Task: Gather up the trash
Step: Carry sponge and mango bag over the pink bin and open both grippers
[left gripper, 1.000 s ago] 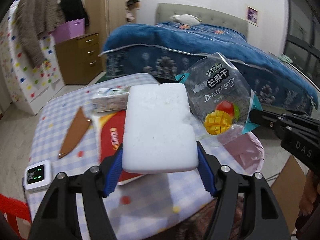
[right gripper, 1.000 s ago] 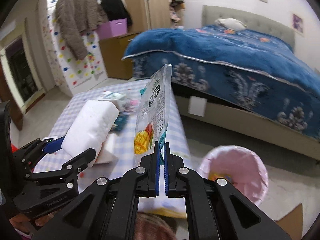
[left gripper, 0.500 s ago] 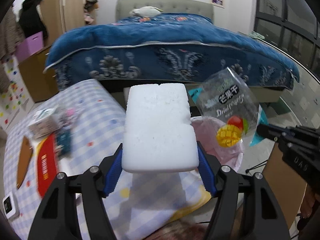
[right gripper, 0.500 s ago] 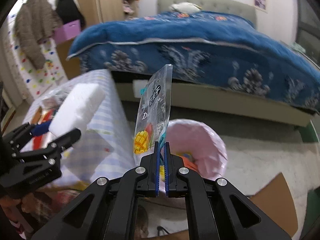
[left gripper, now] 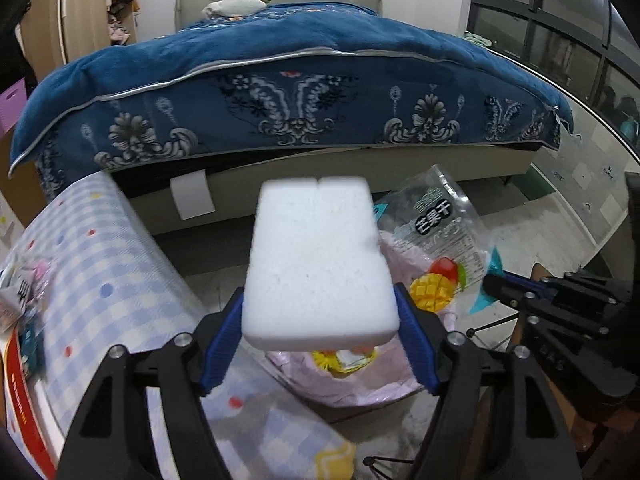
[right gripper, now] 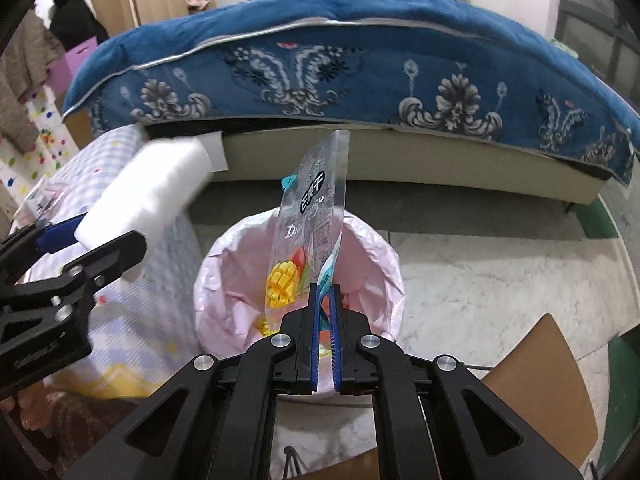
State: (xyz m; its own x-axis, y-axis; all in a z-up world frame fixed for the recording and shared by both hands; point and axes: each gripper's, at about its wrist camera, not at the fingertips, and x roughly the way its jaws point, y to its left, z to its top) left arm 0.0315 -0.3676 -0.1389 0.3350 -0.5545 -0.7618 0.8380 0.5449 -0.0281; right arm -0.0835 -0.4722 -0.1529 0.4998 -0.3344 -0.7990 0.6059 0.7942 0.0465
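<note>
My left gripper (left gripper: 320, 328) is shut on a white foam block (left gripper: 320, 264) and holds it in the air over the near rim of the pink-lined trash bin (left gripper: 400, 376). The block also shows in the right wrist view (right gripper: 148, 204). My right gripper (right gripper: 325, 300) is shut on the corner of a clear dried mango bag (right gripper: 310, 224) and holds it upright above the bin's mouth (right gripper: 384, 256). The bag also shows in the left wrist view (left gripper: 436, 248), right of the block. Some trash lies inside the bin.
A table with a blue checked cloth (left gripper: 92, 280) stands left of the bin, with a red box (left gripper: 16, 392) and small packets on it. A bed with a blue blanket (right gripper: 340, 60) runs behind. Brown cardboard (right gripper: 536, 364) lies on the floor at right.
Both grippers have swung right, off the table and over the bin, each carrying its item. The bin has come to lie directly below the mango bag.
</note>
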